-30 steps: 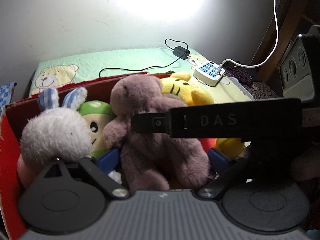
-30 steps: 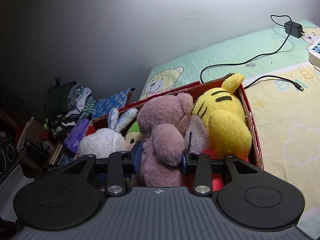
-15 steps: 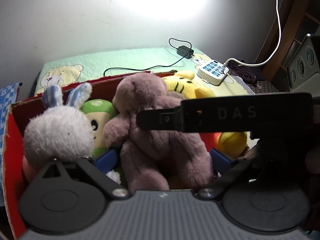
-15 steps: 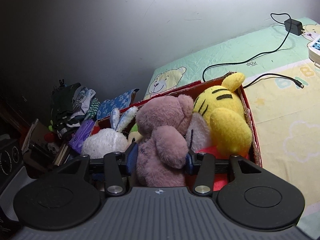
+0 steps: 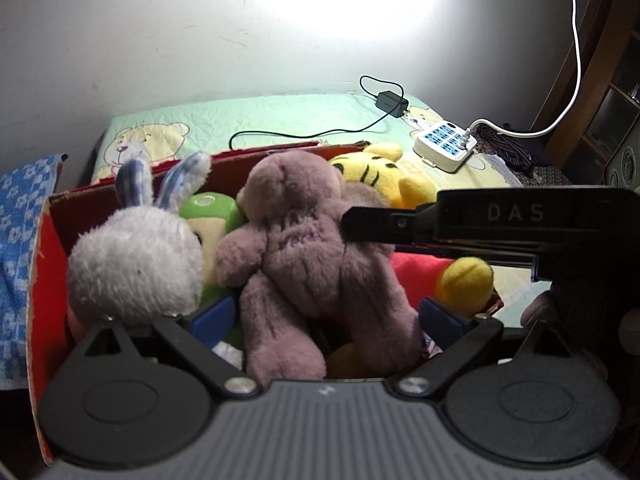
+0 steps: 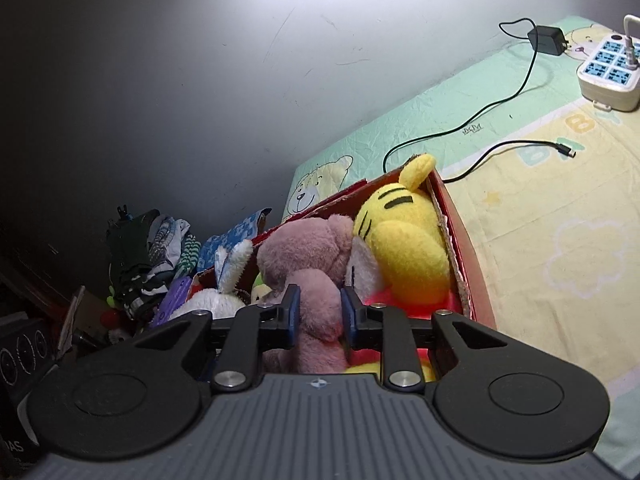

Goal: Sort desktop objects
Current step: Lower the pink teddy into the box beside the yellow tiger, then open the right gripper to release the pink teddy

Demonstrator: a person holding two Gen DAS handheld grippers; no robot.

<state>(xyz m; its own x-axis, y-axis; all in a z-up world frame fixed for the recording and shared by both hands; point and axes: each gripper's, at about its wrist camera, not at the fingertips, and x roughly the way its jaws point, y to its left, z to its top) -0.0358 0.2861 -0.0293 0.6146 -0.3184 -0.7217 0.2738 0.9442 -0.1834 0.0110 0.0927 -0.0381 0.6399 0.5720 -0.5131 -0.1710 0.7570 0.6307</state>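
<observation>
Pink teddy bear [image 6: 316,280] sat in the red box [image 6: 466,256] between white rabbit [image 5: 136,256] and yellow tiger [image 6: 404,236]. Right gripper [image 6: 317,312]: jaws closed on the bear's arm. Left gripper [image 5: 328,318]: jaws wide open around the bear's legs.

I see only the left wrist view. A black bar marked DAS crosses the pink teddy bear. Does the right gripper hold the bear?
Observer: Yes. The right wrist view shows the right gripper pinching the pink teddy bear between its blue pads.
Operator: What lies beyond the left end of the red box?
Observer: A pile of clothes, in the dark corner.
Operator: Where does the black cable end?
Observer: Its free plug lies on the yellow mat, connected to nothing.
</observation>
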